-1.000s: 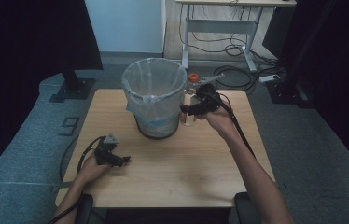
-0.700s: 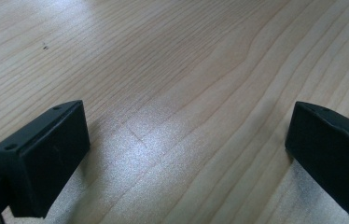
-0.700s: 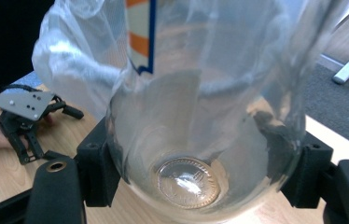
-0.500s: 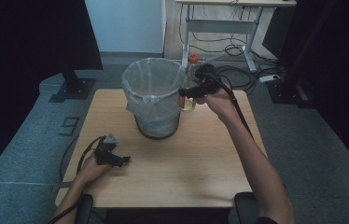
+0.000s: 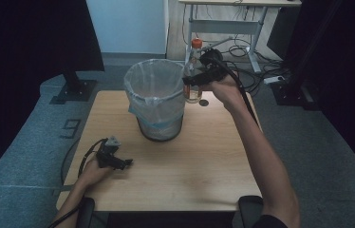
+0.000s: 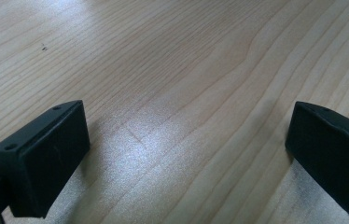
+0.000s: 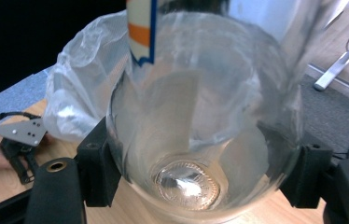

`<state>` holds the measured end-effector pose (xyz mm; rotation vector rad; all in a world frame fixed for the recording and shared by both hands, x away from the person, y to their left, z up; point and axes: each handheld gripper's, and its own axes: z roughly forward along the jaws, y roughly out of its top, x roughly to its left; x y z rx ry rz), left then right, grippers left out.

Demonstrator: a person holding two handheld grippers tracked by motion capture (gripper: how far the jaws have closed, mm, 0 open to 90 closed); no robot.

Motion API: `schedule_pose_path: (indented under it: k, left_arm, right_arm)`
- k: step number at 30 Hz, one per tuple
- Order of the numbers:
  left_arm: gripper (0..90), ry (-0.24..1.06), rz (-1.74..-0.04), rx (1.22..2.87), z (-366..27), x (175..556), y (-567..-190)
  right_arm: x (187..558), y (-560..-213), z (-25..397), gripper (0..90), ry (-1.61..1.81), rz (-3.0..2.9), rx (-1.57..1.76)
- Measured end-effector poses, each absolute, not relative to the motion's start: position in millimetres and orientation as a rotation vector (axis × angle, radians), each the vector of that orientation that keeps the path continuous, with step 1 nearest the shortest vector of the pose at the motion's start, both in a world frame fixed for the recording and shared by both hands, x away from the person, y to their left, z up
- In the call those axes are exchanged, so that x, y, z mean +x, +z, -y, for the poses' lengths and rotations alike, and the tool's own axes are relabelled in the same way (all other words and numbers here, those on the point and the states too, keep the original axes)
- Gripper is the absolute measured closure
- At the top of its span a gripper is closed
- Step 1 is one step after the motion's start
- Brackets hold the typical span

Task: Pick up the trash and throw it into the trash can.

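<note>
Currently: carrying clear bottle [image 5: 193, 71] to lined waste bin [image 5: 155, 97] for disposal.

Right gripper [image 5: 195, 80] clamped on the bottle body, jaws pressed against both sides of the clear wall as seen in the right gripper view [image 7: 196, 154]; bottle held upright, orange cap up, raised off the table [image 5: 204, 161] just beside the bin's right rim. Left gripper [image 5: 121, 163] resting idle on the table near the front left edge, jaws wide apart on nothing. Judged next: shift the bottle leftward over the bin opening, clear of the liner rim, then part the jaws to drop it; risk of snagging the plastic liner [image 7: 79, 98].
</note>
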<state>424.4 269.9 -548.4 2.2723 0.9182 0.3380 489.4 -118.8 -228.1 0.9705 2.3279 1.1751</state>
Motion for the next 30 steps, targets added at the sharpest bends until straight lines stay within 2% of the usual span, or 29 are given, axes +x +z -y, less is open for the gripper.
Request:
schedule_pose_path:
  k: [8, 14, 30]
  left_arm:
    - [0.0, 0.337, -0.916, 2.272, -270, 425, -548]
    - [0.0, 0.337, -0.916, 2.273, -270, 425, -548]
    - [0.0, 0.335, -0.910, 2.277, -270, 425, -548]
  right_arm:
    - [496, -205, 109, 27.5, 1.189, -2.284, 0.949]
    - [504, -204, 94, 27.4, 1.201, -2.282, 0.934]
    - [538, -234, 39, 27.4, 1.231, -2.269, 0.912]
